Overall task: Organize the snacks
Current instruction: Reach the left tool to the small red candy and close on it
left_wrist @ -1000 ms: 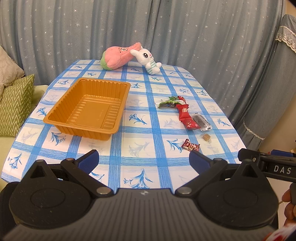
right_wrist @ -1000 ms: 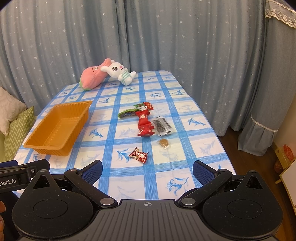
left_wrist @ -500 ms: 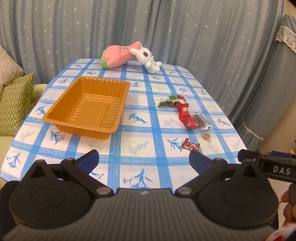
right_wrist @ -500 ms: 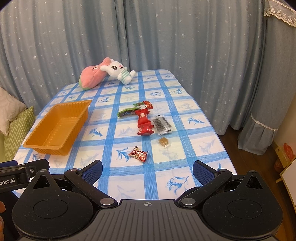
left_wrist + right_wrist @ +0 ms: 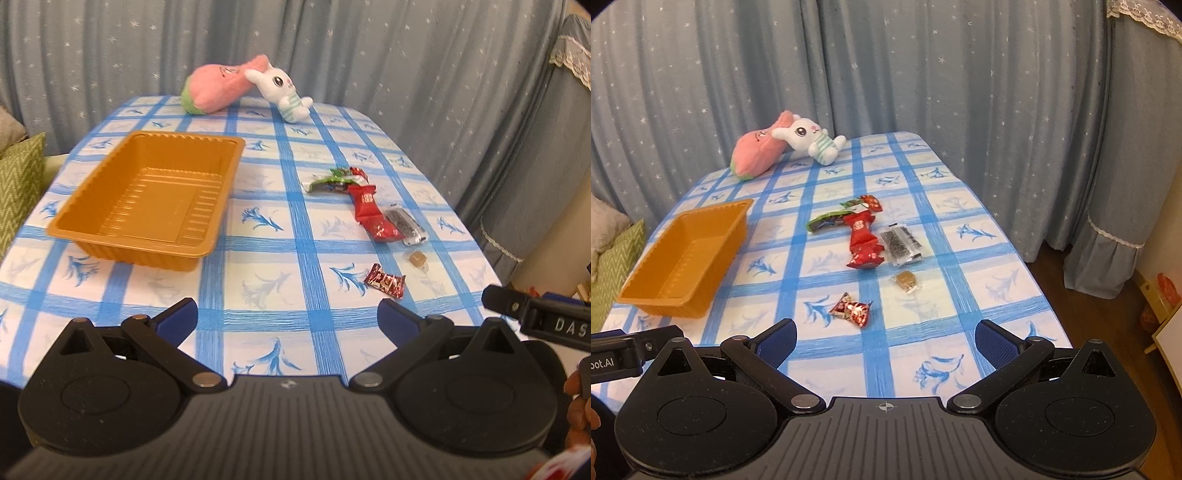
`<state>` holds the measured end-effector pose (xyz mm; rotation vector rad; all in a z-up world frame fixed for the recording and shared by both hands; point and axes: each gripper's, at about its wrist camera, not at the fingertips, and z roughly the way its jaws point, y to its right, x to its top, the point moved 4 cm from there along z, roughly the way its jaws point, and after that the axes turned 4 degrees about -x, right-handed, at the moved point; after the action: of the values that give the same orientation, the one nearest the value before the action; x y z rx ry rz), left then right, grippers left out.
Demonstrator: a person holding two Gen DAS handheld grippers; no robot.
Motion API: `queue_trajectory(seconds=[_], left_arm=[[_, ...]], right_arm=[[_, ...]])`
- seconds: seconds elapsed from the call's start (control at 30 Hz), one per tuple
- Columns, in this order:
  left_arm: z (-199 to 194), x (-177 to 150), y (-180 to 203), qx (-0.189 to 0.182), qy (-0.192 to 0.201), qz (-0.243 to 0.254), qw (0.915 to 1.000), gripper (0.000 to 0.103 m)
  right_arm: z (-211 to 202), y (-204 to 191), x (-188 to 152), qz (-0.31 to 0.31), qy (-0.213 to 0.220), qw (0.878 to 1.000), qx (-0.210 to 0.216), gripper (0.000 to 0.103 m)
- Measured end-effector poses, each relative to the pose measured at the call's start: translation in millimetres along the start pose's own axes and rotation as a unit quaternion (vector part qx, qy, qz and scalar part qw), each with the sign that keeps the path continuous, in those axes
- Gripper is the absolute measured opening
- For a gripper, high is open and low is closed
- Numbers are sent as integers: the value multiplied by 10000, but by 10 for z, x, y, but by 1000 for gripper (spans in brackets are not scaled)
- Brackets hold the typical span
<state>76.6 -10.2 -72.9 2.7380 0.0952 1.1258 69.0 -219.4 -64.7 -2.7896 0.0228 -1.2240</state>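
Both grippers, left point(image 5: 288, 319) and right point(image 5: 884, 341), are held with jaws apart, empty, above the desk point(image 5: 258, 258). Snack wrappers point(image 5: 864, 240) are scattered right of the orange tray point(image 5: 147, 199).

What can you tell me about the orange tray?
The orange tray is a shiny rectangular tub, probably thin plastic, with ribbed walls, a ridged floor and a flat rim. It is empty and sits upright on the blue checked tablecloth, left of the snacks. Nothing else touches it.
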Motion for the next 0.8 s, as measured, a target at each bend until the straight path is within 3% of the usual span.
queue_trajectory(seconds=[0.27, 0.33, 0.4, 0.63, 0.8], left_arm=[[554, 27, 141, -358, -232, 255, 9988, 97], [696, 40, 227, -530, -245, 351, 9977, 96], [836, 51, 322, -677, -251, 494, 9962, 93], [1355, 39, 694, -1194, -256, 1080, 9866, 87], [1625, 11, 878, -1328, -283, 1452, 9801, 81]], right_arm=[[377, 154, 64, 136, -14, 9999, -61, 101], [490, 221, 82, 181, -52, 9998, -78, 93], [591, 302, 96, 238, -68, 9996, -122, 91], [902, 552, 117, 452, -147, 9983, -345, 84], [1059, 649, 123, 658, -197, 9970, -345, 82]])
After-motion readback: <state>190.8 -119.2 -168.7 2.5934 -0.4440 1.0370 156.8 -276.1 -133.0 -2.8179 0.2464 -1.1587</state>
